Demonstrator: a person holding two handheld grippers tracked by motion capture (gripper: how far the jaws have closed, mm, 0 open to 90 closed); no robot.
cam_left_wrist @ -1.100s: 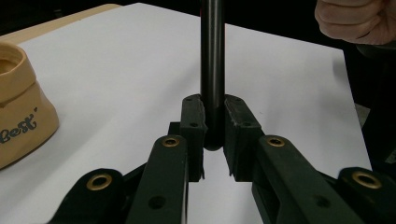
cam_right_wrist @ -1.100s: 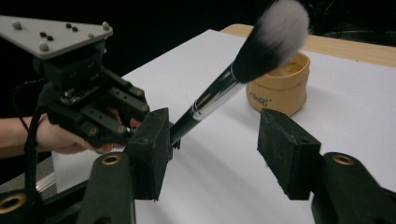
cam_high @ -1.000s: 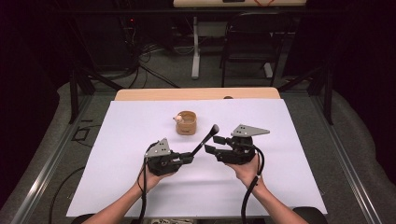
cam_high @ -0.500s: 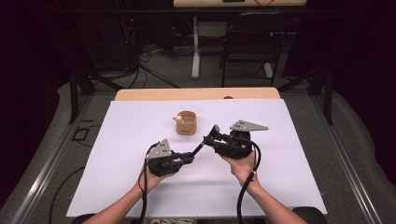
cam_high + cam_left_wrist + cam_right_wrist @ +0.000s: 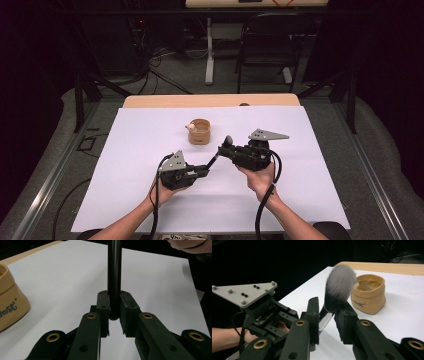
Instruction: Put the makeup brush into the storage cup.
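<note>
Since a second ago my right gripper has swung in from the right and closed most of the gap to the brush; back then it hung well off the bristle end, and now its fingers stand on either side of the brush just below the bristles. My left gripper has barely shifted.

My left fingers pinch the butt of the brush's black handle, pressed in on it from both sides, with the rounded end just inside them. My right fingers are spread, one on each flank of the shiny ferrule, and I can't tell whether either pad touches it yet.

The brush hangs above the desk, held off the white sheet. Its long axis runs from my left hand up and to the right toward my right hand, rising as it goes. The butt points back at my left gripper; the grey bristle head points away and upward, toward the far side where the tan pouch stands upright, near but apart from it.

The right fingers already straddle the brush across its axis, so I judge that closing straight in would catch it at the ferrule. Clamping nearer the bristles would crush the soft hairs, I think.
</note>
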